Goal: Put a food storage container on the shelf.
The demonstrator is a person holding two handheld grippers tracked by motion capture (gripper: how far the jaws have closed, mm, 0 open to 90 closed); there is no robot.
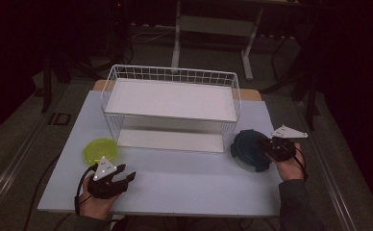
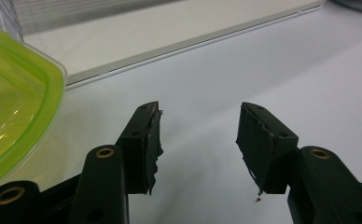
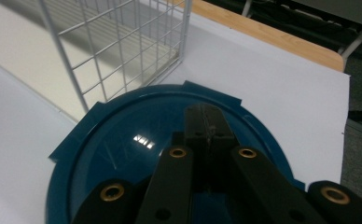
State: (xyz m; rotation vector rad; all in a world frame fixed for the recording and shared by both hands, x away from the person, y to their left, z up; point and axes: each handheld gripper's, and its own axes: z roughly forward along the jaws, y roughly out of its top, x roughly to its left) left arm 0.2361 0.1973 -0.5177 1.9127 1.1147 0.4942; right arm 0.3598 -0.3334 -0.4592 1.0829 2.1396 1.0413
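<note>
Dark blue plastic, glossy, round, with small tabs jutting from the rim: one lid (image 1: 249, 149) on a container at the right of the pale table (image 1: 184, 178), just beside the right front corner of the white wire basket (image 1: 171, 107). Seen close in the right gripper view (image 3: 137, 154) as a shallow translucent dish shape catching a small glint of light, rim raised all round. Right gripper (image 1: 275, 148) poised at the lid's right edge, fingers pressed together over the lid surface; cannot tell whether anything is pinched between them.

Yellow-green, translucent, round-cornered: one second lid or container (image 1: 101, 150) at the left of the table, near the basket's left front corner. Appears in the left gripper view (image 2: 16, 98) with a thick bright rim. Left gripper (image 1: 123, 179) low over bare table just in front and to the right of it, fingers (image 2: 149, 144) well apart, holding nothing, ragged dark padding on the inner faces.

Counted: two lidded pieces, one blue and one green; one wire basket with a white shelf on top and a white floor below; two grippers, each with a grey three-cornered plate; two hands, one per gripper.
</note>
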